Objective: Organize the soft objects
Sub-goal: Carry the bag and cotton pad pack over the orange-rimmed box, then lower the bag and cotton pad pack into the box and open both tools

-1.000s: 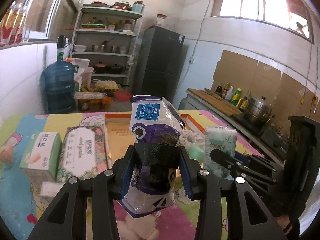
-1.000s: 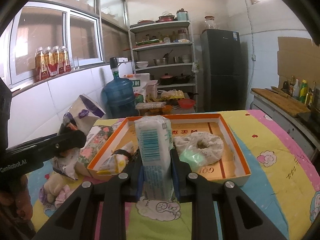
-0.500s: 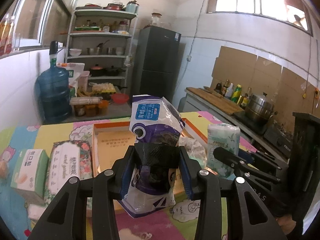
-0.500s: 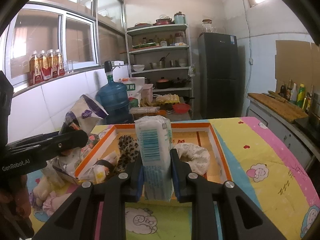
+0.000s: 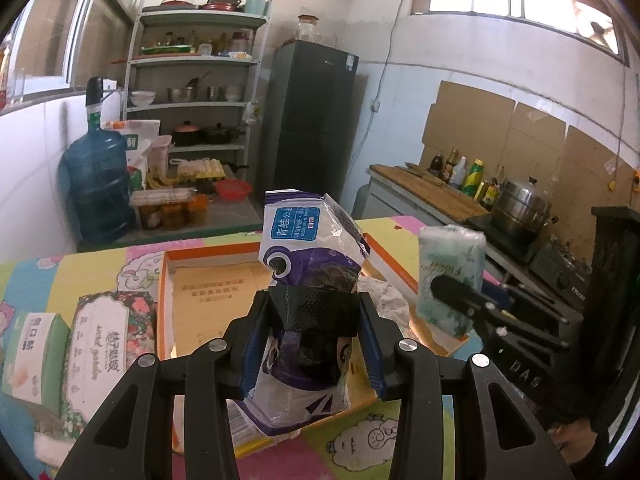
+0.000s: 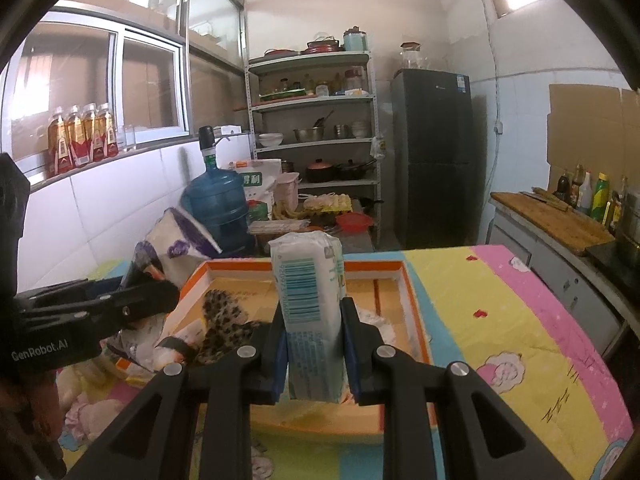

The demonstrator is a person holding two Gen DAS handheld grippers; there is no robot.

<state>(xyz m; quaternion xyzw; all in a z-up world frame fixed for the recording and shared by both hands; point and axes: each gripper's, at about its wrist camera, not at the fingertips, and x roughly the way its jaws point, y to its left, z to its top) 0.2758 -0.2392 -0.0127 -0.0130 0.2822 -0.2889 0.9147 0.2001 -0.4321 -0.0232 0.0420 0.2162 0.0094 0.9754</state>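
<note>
purple wipes pack [image 5: 308, 280] clamped in left tongs [image 5: 314, 344]; tissue pack [image 6: 310, 304] in right tongs [image 6: 314, 356].

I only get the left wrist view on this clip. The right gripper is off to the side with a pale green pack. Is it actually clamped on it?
Observer: Yes. The right wrist view shows the right gripper with both pads pressed on the tissue pack, which is upright with its barcode facing the camera.
Operator: The bag blocks my view. Is anything in the box behind it?
Observer: A leopard-print cloth lies in the orange box, on its left side.
Operator: Is anything on the table outside the box?
Observer: What looks like a pale plush toy lies on the table below the left gripper.
</note>
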